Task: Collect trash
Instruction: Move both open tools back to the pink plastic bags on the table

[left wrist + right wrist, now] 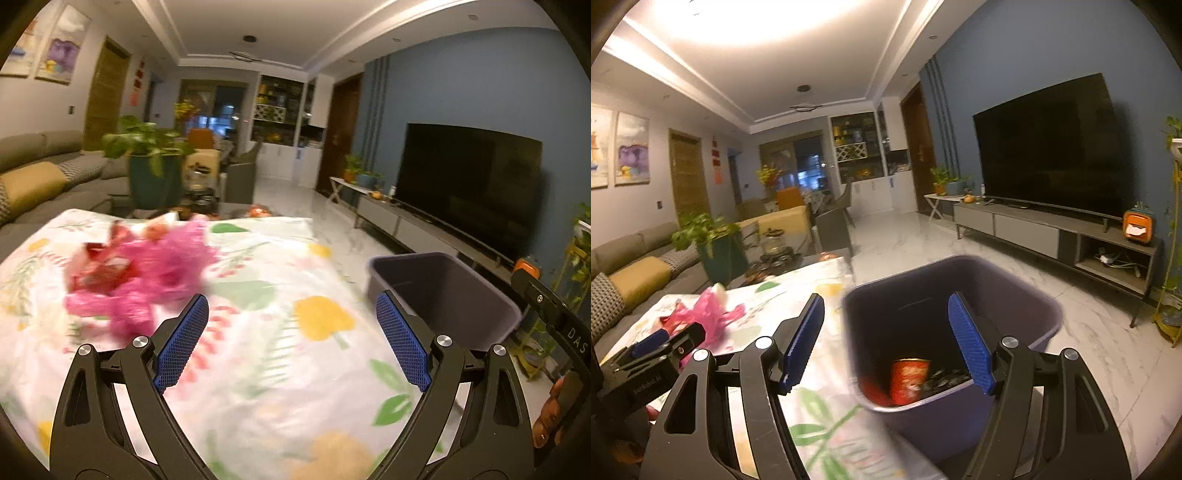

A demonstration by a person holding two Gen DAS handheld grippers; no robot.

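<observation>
A heap of pink plastic bag and red wrappers (136, 273) lies on the flowered tablecloth (280, 332), ahead and left of my open left gripper (291, 328), which holds nothing. The dark purple bin (443, 295) stands off the table's right edge. In the right wrist view my right gripper (886, 328) is open and empty above the bin (953, 295). A red can (908, 380) and dark scraps lie in the bin's bottom. The pink bag (713, 314) shows at left, with the left gripper (653, 350) in front of it.
A potted plant (151, 166) and glassware stand past the table's far end. A grey sofa (44, 177) runs along the left. A TV (472, 188) on a low console fills the right wall, with white marble floor between. A hand (557, 413) shows at the lower right.
</observation>
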